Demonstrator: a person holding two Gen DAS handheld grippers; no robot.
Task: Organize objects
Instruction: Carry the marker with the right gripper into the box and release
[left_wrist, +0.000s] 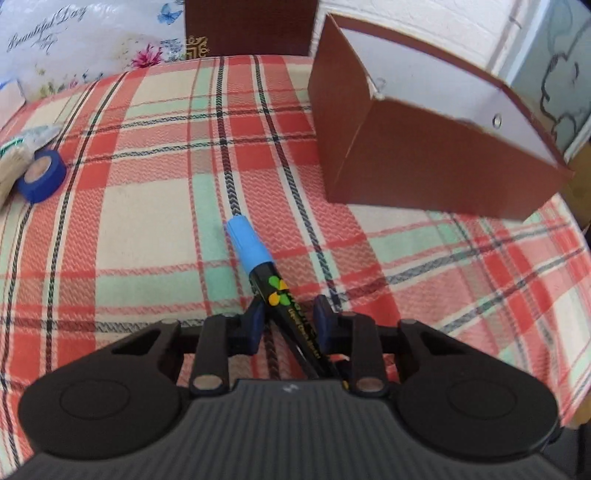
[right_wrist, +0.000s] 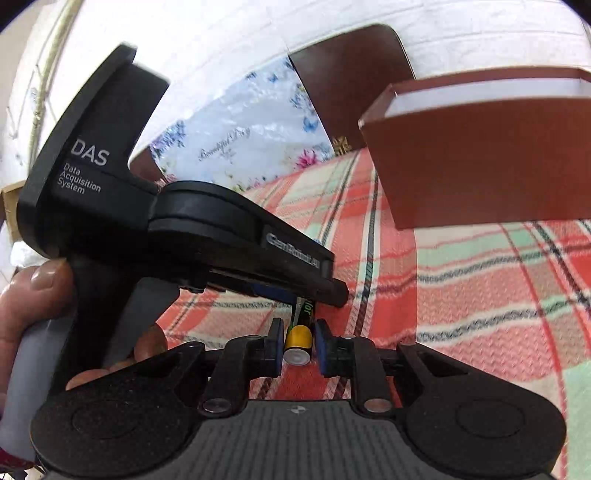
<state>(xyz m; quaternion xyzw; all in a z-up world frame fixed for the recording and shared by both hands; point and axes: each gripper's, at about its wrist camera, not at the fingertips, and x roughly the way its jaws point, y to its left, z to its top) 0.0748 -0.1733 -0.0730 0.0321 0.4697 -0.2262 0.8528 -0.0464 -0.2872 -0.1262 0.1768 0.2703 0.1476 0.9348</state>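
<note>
Marker (left_wrist: 275, 291), cylindrical, glossy, plaid woven cloth (left_wrist: 147, 229)

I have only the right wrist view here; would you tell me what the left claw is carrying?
Observer: The left claw grips a black marker pen with a light-blue cap, cap pointing forward.
Operator: Thank you. Is anything else lying on the cloth, outside my view?
Observer: Yes, a blue roll of tape lies at the far left of the plaid tablecloth.
Operator: And where is the box from that side?
Observer: The brown cardboard box stands ahead, to the marker's right.
</note>
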